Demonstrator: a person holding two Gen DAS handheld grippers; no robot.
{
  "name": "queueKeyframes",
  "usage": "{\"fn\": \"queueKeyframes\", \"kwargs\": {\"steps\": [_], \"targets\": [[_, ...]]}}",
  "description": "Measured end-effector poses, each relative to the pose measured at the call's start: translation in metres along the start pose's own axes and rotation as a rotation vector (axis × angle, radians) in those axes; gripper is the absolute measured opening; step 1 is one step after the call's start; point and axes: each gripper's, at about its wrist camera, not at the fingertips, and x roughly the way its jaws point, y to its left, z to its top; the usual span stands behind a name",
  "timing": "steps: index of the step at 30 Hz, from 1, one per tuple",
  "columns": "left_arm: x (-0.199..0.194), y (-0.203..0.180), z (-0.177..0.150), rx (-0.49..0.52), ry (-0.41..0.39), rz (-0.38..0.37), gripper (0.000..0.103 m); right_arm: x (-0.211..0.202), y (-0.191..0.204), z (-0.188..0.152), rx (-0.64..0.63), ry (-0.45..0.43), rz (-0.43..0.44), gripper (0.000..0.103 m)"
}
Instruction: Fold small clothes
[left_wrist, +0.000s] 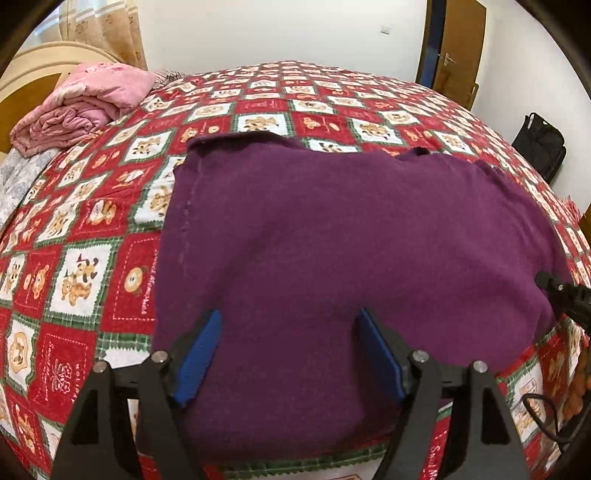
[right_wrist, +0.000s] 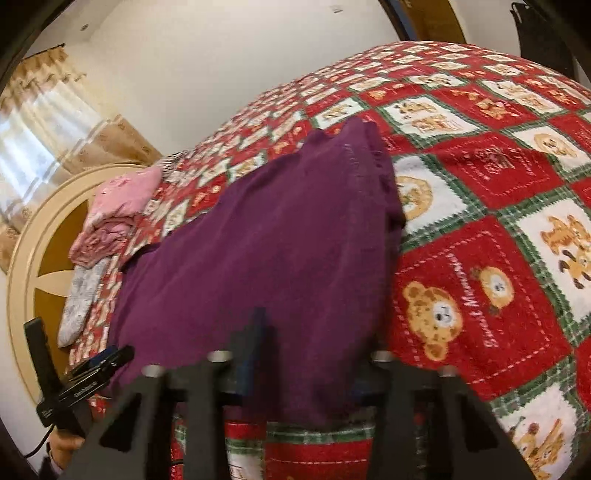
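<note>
Two claws work over one purple garment (left_wrist: 332, 240) spread flat on a bed covered by a red, white and green bear-print quilt (left_wrist: 85, 266). At the far left of the bed, against a rounded cream headboard (left_wrist: 33, 70), sits a folded pink blanket (left_wrist: 81, 107), with a pale grey patterned cloth (left_wrist: 18, 181) beside it at the bed's edge.

In the left wrist view the left claw (left_wrist: 291, 354) stands wide open over the near part of the garment. Its blue pads (left_wrist: 201, 358) are well apart, purple fabric fills the gap between them, and neither pad presses on the cloth, so it grips nothing. Whether the fingertips touch the fabric below cannot be told.

Farther right, the right claw (right_wrist: 258, 350) shows in its own view over the near right part of the garment, close to the garment's right edge, where the cloth rises in a thick fold (right_wrist: 362, 177) against the quilt. This view is blurred; the dark fingers appear drawn close together, and the claw is closed. Purple cloth lies around the tips, but whether any is pinched between them cannot be told.

At the far right of the room, a black bag (left_wrist: 539, 147) stands against the white wall beside a brown door (left_wrist: 461, 48).
</note>
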Motion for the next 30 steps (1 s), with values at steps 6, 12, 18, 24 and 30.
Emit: {"fn": "queueKeyframes", "kwargs": {"steps": [6,12,18,24,30], "targets": [[-0.015,0.015,-0.002,-0.055,0.002,-0.080,0.079,0.002,-0.008,0.005,0.044,0.042,0.037,0.009],[-0.038,0.057,-0.011,-0.171,0.003,-0.142,0.079,0.010,0.001,0.018,0.060,0.116,-0.010,0.009],[-0.062,0.118,-0.021,-0.273,-0.048,-0.115,0.079,-0.018,0.083,0.059,-0.158,0.092,-0.085,0.006],[-0.075,0.164,-0.021,-0.347,-0.092,-0.101,0.079,-0.015,0.233,0.070,-0.487,0.092,-0.098,0.006],[-0.081,0.185,-0.028,-0.357,-0.120,-0.088,0.079,0.057,0.364,-0.023,-0.881,0.154,-0.128,0.006]]}}
